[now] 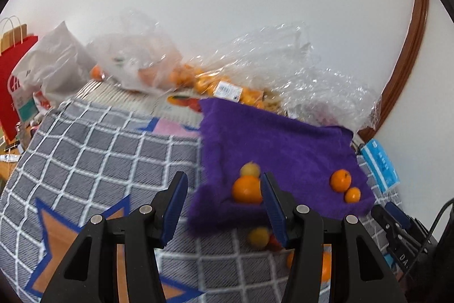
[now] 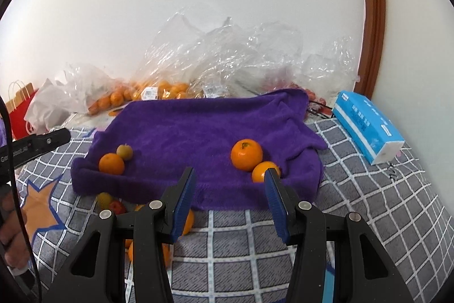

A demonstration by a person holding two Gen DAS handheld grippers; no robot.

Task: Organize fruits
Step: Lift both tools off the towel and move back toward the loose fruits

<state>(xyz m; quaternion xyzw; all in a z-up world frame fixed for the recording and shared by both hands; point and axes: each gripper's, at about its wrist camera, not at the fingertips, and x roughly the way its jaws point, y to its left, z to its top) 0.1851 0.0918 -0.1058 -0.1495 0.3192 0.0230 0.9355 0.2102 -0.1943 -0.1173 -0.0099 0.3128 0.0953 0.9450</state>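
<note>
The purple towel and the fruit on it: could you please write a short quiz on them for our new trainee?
1. True or false: four fruits lie on the purple towel.
2. Which fruit touches the large orange at the towel's right end? A: a red apple. B: a smaller orange. C: a banana.
3. Fill in: the right gripper holds ____ between its blue pads.

Key
1. True: an orange with a small yellow-green fruit, and two oranges at the right.
2. B.
3. Nothing; its jaws stand open.
</note>
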